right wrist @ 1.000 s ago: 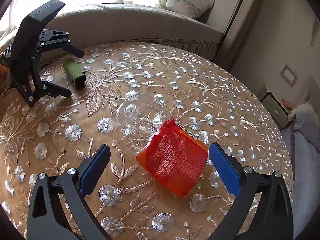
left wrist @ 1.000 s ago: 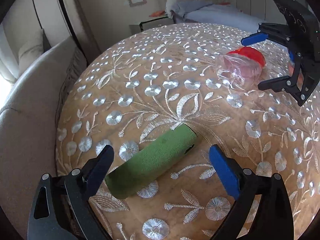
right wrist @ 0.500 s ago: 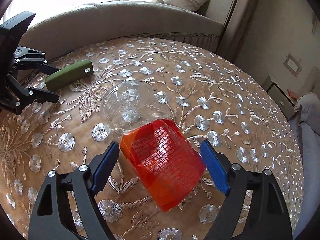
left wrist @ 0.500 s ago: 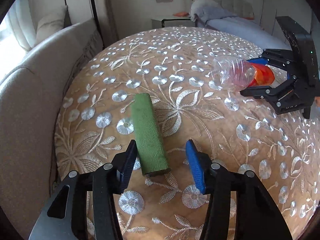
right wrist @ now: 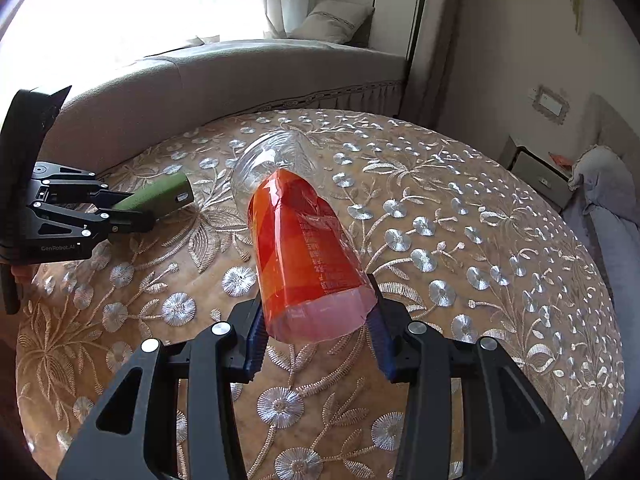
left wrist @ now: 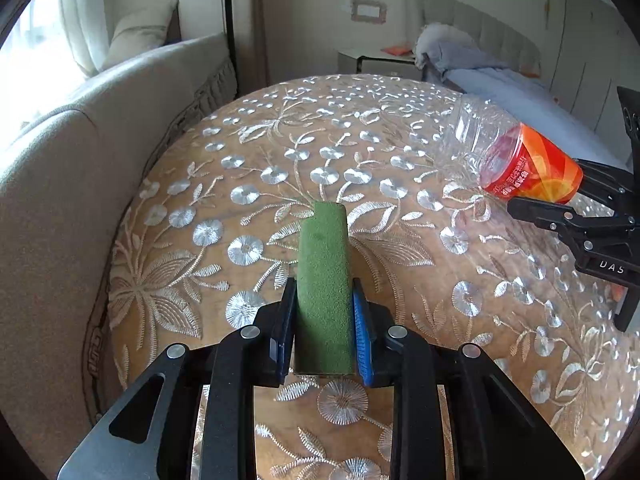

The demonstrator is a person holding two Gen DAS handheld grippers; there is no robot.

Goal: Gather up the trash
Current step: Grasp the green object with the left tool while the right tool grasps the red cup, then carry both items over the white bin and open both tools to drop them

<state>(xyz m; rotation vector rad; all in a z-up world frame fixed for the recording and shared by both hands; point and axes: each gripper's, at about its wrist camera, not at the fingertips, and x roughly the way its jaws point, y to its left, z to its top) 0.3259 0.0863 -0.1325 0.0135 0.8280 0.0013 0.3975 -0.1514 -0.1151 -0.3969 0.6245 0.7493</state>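
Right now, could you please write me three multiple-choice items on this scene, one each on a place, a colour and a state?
1. Where does the green felt-covered bar sit?
A. between the left hand-held gripper's pads
B. on the bed
C. under the bottle

2. What colour is the label on the clear plastic bottle?
A. blue
B. orange-red
C. green

3. What state is the right hand-held gripper in?
A. wide open over bare cloth
B. out of view
C. shut on the bottle

Answers: 1 A, both pads press on its sides; 2 B, an orange-red wrap covers the gripped half; 3 C, its pads clamp the labelled end.
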